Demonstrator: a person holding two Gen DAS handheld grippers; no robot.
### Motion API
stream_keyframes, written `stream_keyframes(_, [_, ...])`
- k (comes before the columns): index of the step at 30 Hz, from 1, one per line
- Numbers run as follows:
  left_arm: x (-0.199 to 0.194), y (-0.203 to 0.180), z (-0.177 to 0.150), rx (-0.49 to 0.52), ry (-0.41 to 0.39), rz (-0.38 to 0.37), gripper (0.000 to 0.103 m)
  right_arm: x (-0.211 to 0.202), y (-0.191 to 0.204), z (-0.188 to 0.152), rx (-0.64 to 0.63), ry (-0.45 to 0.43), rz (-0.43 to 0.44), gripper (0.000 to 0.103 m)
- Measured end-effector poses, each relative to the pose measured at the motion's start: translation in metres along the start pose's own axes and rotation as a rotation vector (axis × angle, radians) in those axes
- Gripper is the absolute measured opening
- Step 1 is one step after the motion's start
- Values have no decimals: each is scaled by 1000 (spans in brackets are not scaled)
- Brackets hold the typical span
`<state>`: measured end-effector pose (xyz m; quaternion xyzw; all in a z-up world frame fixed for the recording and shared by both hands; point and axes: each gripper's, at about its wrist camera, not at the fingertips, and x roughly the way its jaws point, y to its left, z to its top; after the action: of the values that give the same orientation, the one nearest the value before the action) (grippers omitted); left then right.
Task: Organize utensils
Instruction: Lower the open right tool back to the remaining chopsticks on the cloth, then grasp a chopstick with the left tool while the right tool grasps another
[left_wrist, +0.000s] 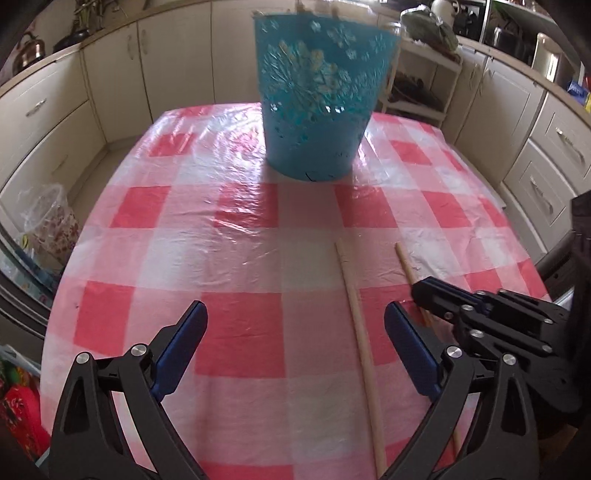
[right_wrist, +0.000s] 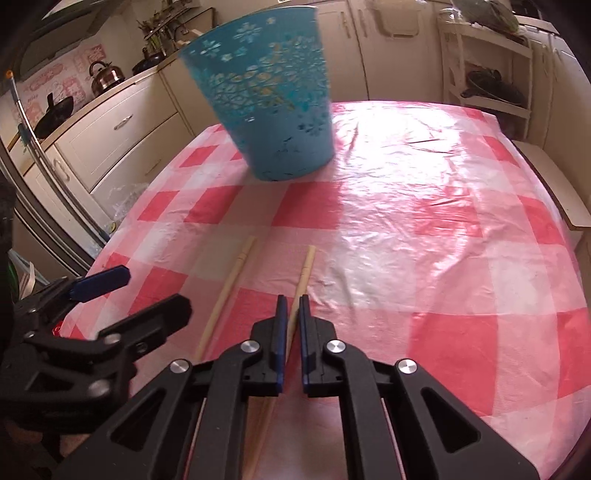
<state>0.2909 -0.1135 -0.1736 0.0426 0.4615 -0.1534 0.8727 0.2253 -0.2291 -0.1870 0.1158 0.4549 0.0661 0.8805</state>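
Note:
Two wooden chopsticks lie on the red-and-white checked tablecloth. My right gripper (right_wrist: 291, 308) is shut on the right chopstick (right_wrist: 304, 273), which runs forward between its blue pads. The other chopstick (right_wrist: 231, 280) lies just to its left. In the left wrist view my left gripper (left_wrist: 295, 321) is open, low over the table, with that chopstick (left_wrist: 356, 317) between its fingers, nearer the right finger. The gripped chopstick (left_wrist: 404, 264) shows beside it, under the right gripper (left_wrist: 424, 291). A blue perforated holder (left_wrist: 314, 99) (right_wrist: 269, 92) stands farther back on the table.
The table (left_wrist: 240, 221) is covered with glossy plastic over the cloth. Cream kitchen cabinets (left_wrist: 110, 70) surround it. A white shelf rack (right_wrist: 487, 70) stands behind the table. A kettle (right_wrist: 105, 75) and pan sit on the counter at the left.

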Motion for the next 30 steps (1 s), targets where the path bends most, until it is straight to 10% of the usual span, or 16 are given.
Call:
stream_keyframes(5, [23, -24, 1, 65, 63, 45, 74, -3, -17, 2, 52, -3, 14, 5])
stream_keyframes(10, [18, -47, 1, 152, 40, -20, 5, -2, -17, 3, 44, 3, 8, 5])
stream_keyframes(18, [-5, -13, -7, 15, 9, -116, 5, -3, -14, 1, 15, -4, -6, 6])
stream_keyframes(30, [-152, 41, 45, -107, -390, -278, 5, -3, -15, 0, 20, -11, -9, 6])
